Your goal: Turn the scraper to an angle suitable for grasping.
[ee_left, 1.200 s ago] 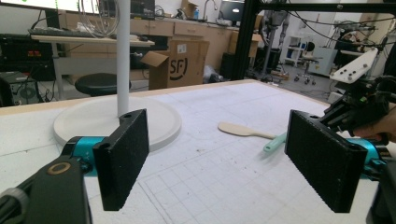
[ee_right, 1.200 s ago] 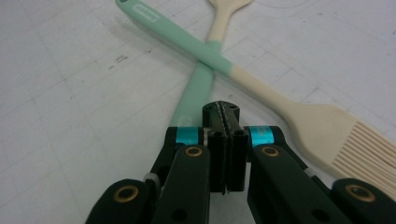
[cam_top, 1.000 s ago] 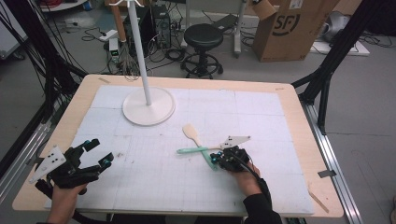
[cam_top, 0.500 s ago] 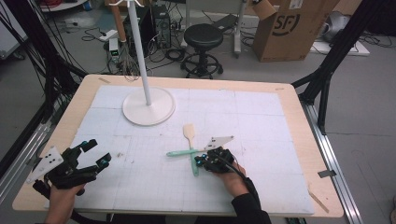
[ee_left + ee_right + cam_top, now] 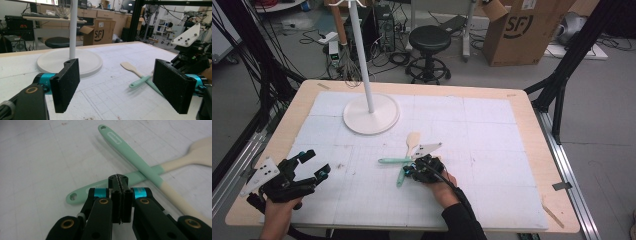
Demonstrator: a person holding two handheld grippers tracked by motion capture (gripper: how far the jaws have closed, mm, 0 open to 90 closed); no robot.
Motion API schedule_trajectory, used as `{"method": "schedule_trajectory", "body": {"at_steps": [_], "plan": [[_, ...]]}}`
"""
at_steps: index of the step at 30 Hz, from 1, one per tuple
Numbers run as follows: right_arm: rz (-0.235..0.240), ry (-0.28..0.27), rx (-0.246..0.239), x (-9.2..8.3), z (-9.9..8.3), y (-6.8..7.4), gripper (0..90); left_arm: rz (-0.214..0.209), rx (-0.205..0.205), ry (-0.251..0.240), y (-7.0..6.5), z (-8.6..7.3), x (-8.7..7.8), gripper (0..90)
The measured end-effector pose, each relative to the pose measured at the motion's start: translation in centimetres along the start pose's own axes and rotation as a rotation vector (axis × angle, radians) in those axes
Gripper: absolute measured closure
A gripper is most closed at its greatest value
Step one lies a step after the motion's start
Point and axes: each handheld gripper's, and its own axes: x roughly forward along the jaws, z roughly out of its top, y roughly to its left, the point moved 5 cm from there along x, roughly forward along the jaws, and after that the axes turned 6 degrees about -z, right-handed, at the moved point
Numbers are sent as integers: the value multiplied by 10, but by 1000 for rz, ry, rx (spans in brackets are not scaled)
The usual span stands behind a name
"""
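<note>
Two crossed spatulas (image 5: 140, 170), with mint-green handles and pale wooden blades, are shown lying mid-bench (image 5: 492, 120). The right gripper (image 5: 119, 181), fingers closed empty, is held above them; the left gripper (image 5: 120, 87) is held open.

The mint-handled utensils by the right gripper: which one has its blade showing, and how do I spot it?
Start at the white stand base; toward the right gripper two crossed utensils lie. The spatula points its pale wooden blade at the base; the other utensil shows its mint handle.

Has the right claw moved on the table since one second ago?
Yes. The right claw moved left in the high view, closer to the white stand base, with the two spatulas.
</note>
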Motion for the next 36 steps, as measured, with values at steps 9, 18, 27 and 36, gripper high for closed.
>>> {"method": "schedule_trajectory", "body": {"at_steps": [9,18,27,36], "plan": [[-30,-60,60,-7,8,-11,898,2,-3,10,1,-1,2,225],[-158,-65,195,-19,0,-55,898,1,-5,18,0,-3,2,225],[-200,-47,196,-11,-2,-63,898,-9,-2,27,-2,-4,6,226],[-94,41,127,-9,-3,-53,898,-11,-4,25,-2,-3,7,228]]}}
